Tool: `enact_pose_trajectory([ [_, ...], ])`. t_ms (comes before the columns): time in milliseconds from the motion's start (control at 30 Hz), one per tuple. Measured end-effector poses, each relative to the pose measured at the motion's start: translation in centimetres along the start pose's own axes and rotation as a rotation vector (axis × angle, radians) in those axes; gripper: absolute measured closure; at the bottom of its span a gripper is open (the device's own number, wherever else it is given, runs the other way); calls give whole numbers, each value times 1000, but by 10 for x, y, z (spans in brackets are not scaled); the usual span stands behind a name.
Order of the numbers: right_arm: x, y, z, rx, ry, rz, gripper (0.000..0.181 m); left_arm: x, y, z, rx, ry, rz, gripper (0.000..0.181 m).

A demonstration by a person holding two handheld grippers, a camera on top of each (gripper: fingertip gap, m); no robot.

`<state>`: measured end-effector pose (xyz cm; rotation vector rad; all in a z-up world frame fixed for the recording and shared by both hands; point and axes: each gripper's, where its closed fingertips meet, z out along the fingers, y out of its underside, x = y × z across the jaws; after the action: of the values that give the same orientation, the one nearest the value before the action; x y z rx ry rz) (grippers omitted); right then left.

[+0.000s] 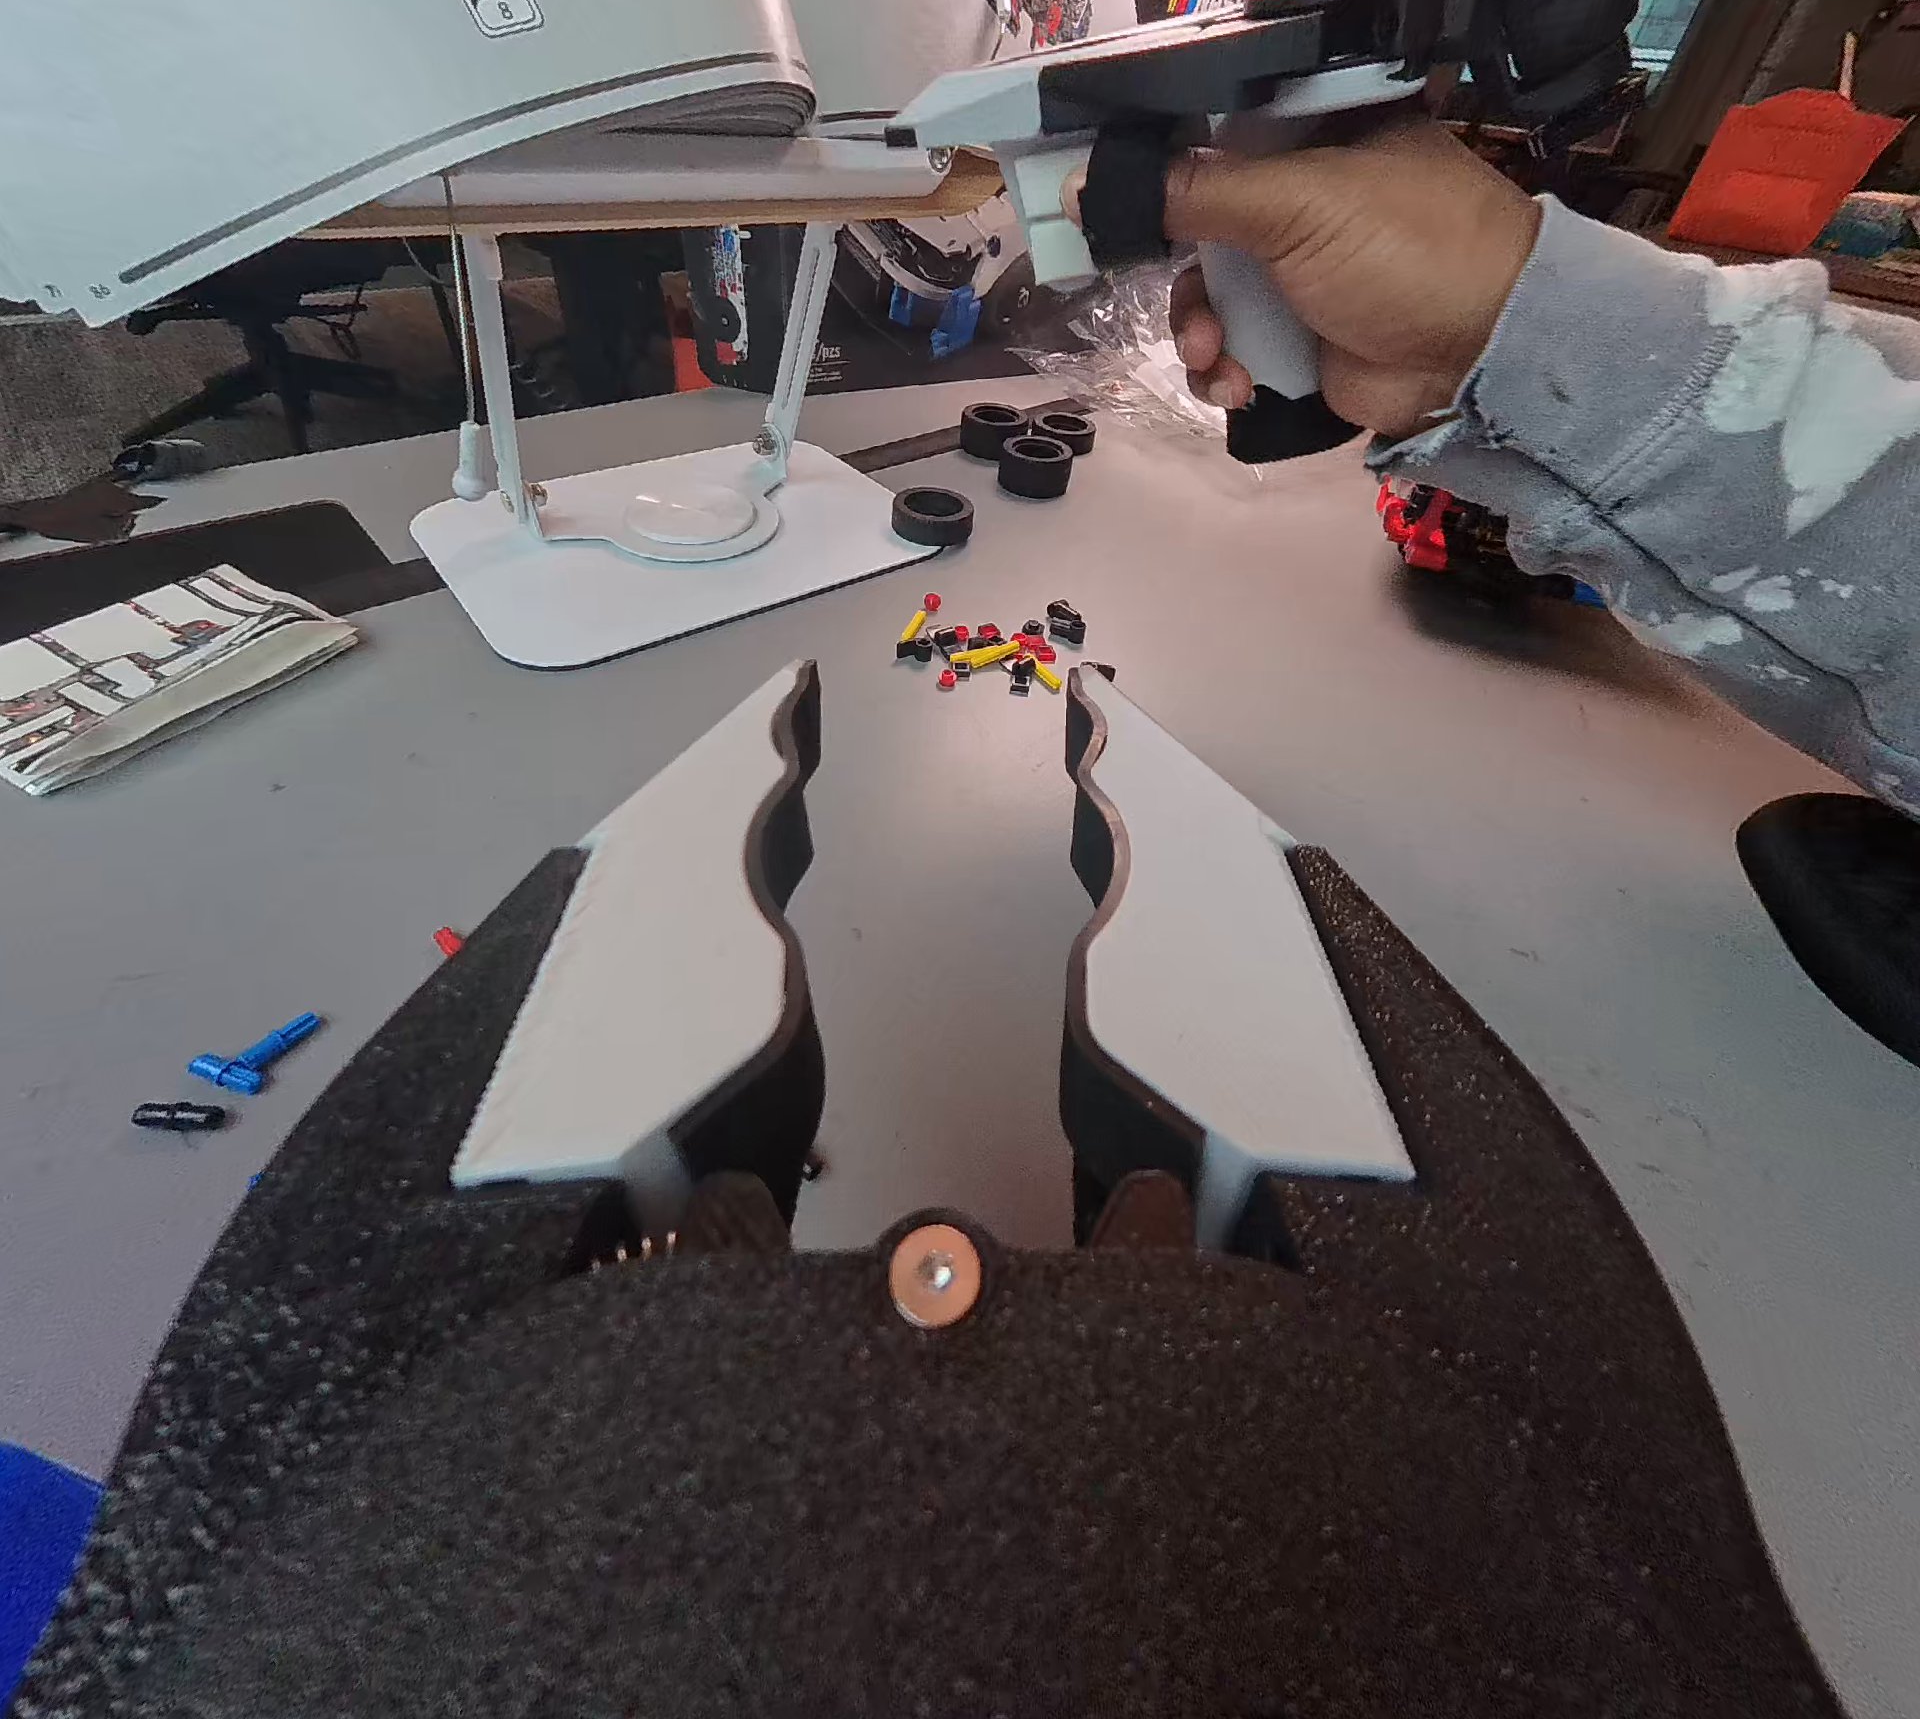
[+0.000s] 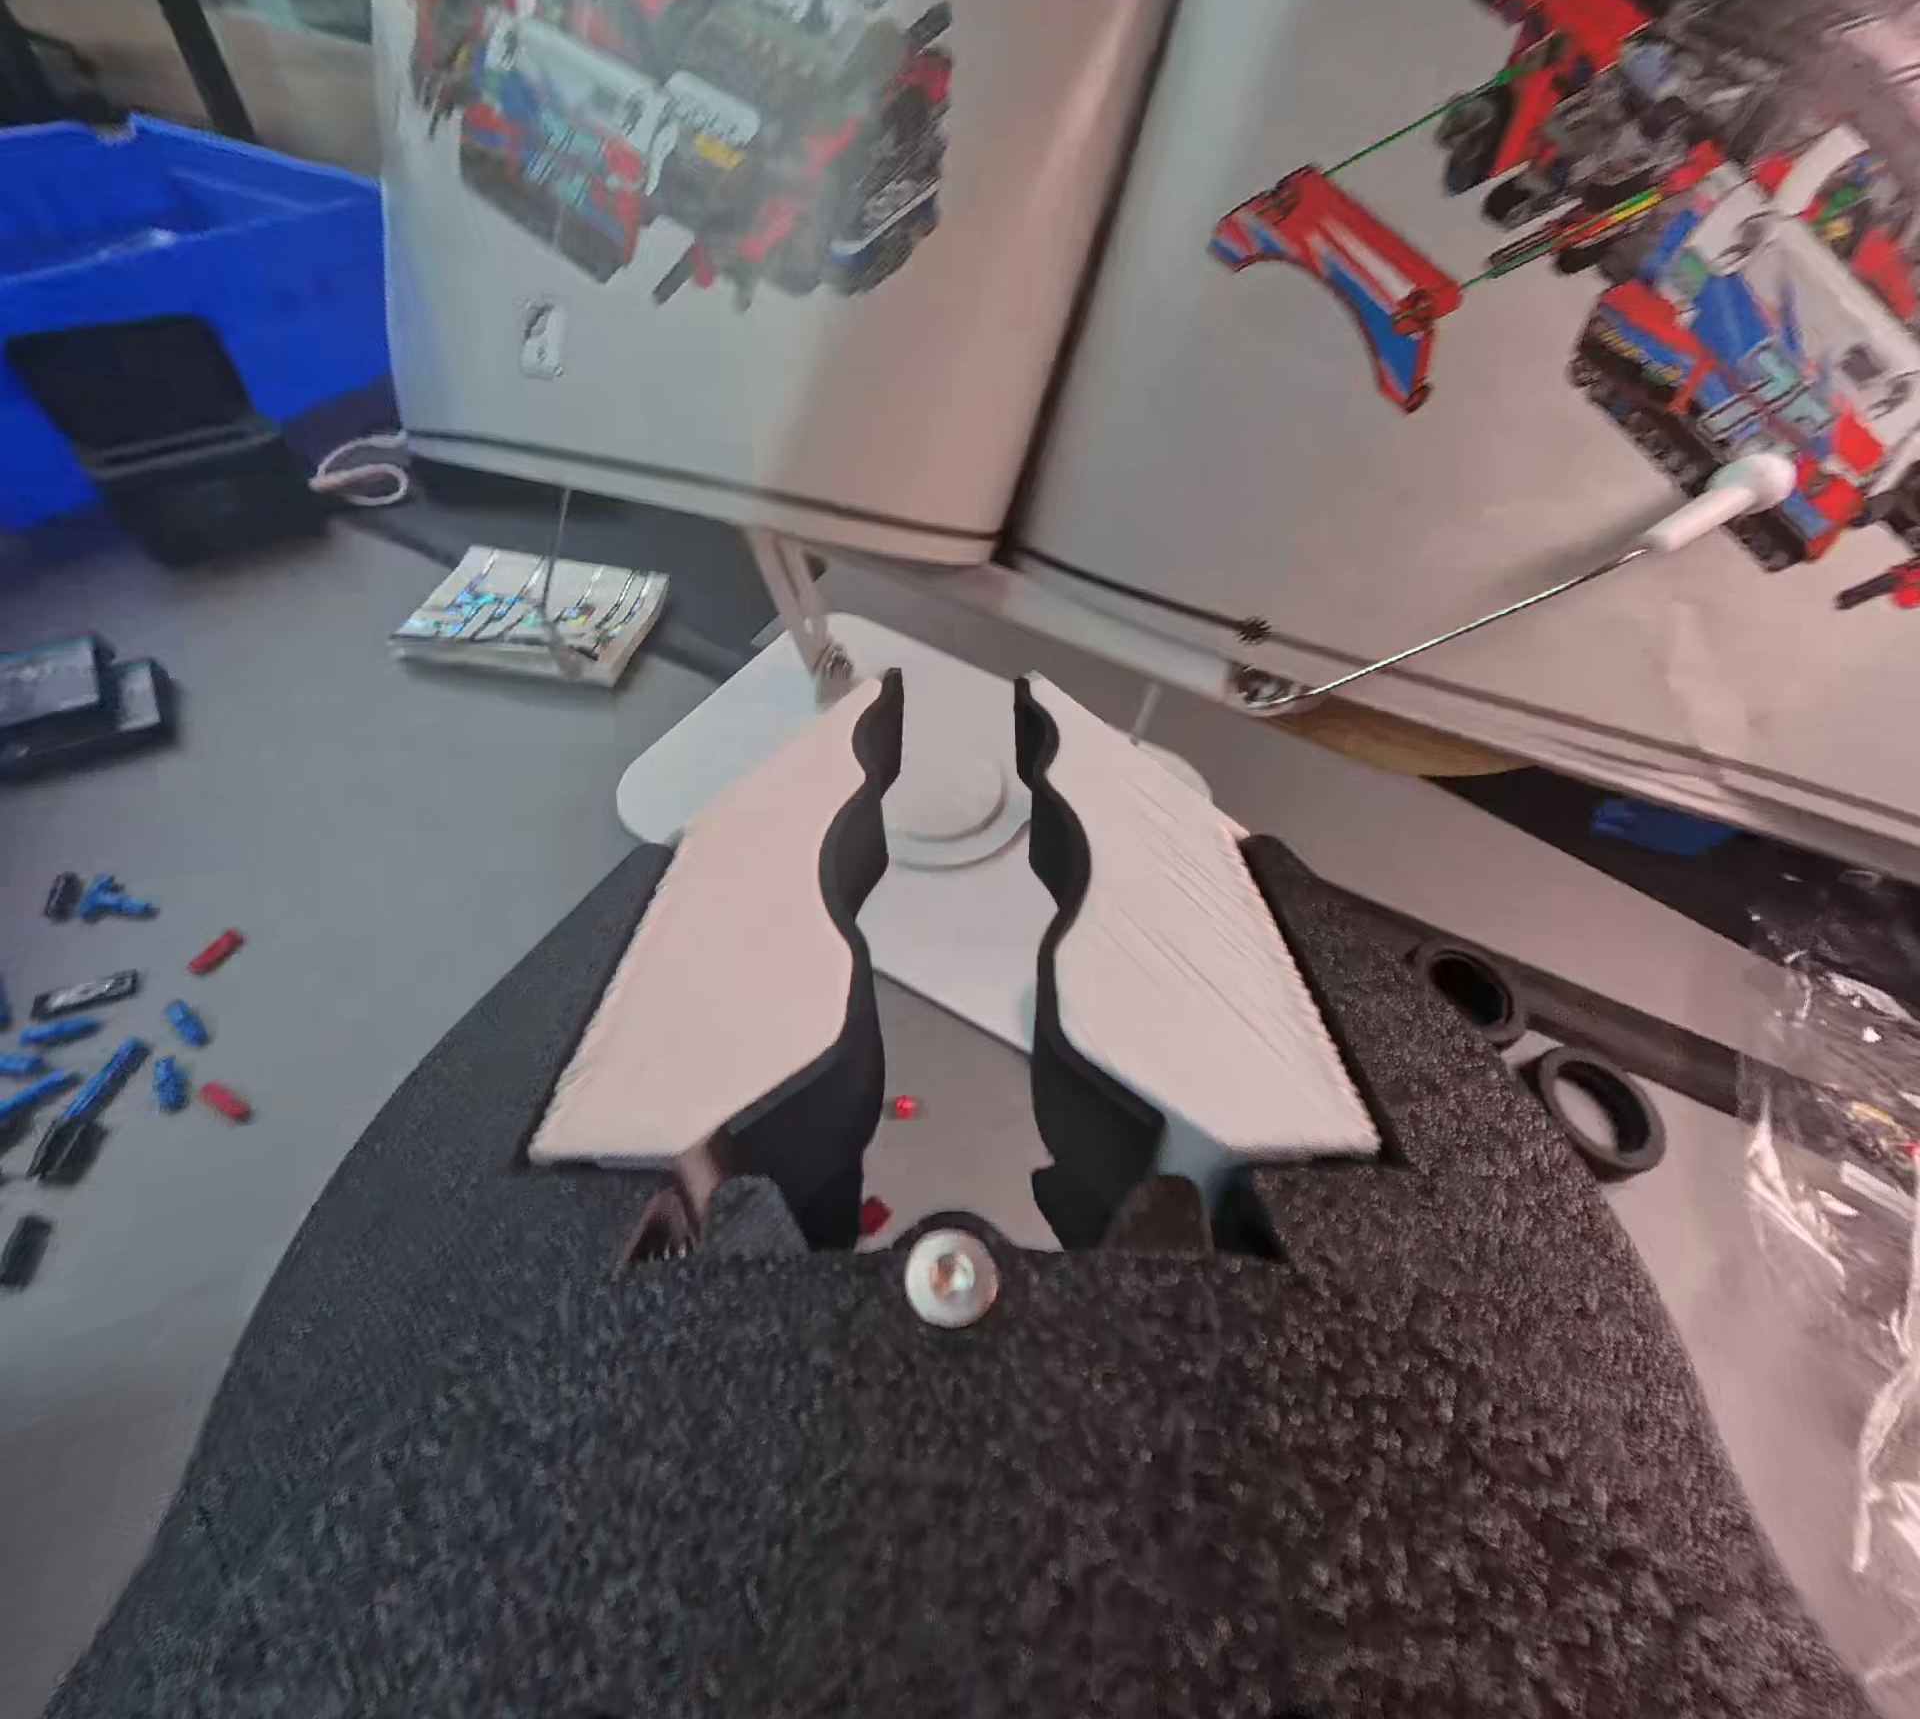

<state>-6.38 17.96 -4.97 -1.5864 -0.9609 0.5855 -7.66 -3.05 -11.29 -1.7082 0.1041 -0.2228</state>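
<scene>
Just ahead of my left gripper, a small heap of red, yellow and black pieces is lying on the grey table. Its fingers are standing wide apart and are holding nothing. Beyond the heap, four black tyres are sitting beside the white book stand. My right gripper is hovering half open and empty, pointing under the open instruction book.

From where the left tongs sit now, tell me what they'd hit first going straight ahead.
The left tongs, open and empty, point at the small heap of red, yellow and black building pieces on the grey table. That heap likely comes first, though their height above the table is unclear.
</scene>
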Motion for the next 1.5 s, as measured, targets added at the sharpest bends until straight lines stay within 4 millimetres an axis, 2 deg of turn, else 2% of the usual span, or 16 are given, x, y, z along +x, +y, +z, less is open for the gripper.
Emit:
enact_pose_trajectory([
  [33, -13, 8, -2, -46, -22, -16, 158, 0, 0, 0, -1, 1, 0, 135],
  [200, -90, 42, -28, -192, -139, -116, 158, 0, 0, 0, -3, 3, -7, 135],
  [300, -136, 38, -51, -206, -192, -188, 160, -3, -1, -1, 1, 0, -25, 135],
  [367, -170, 19, -72, -198, -237, -250, 160, -6, -2, -2, 5, -5, -44, 135],
  [567, -281, -87, -168, 4, -413, -514, 163, -16, -5, -5, 24, -34, -89, 137],
  [633, -298, -106, -190, 43, -461, -583, 164, -20, -4, -4, 24, -49, -107, 138],
  [700, -299, -113, -192, 43, -479, -603, 166, -24, -3, -2, 19, -66, -114, 138],
  [867, -301, -71, -201, -257, -811, -276, 166, -21, 0, 1, 6, -87, -72, 139],
  [933, -280, -74, -203, -287, -873, -111, 168, -18, 1, 3, -4, -90, -45, 139],
  [1033, -221, -70, -184, -221, -814, 69, 171, -10, -1, 5, -8, -77, -2, 140],
  [1133, -147, -30, -167, -141, -644, 108, 169, 0, 0, 10, -20, -43, -4, 140],
  [1200, -93, 5, -168, -100, -522, 99, 160, 9, -1, 16, -28, -16, -4, 139],
  [1300, -5, 59, -186, -81, -320, 93, 151, 22, -4, 25, -49, -2, 38, 139],
  [1400, 90, 108, -230, -71, -118, -21, 149, 42, -13, 31, -52, 30, 60, 139],
  [1467, 137, 135, -261, -85, -66, -94, 144, 55, -12, 38, -76, 55, 83, 139],
  [1500, 144, 147, -272, -113, -110, -124, 136, 61, -9, 42, -91, 70, 98, 139],
])
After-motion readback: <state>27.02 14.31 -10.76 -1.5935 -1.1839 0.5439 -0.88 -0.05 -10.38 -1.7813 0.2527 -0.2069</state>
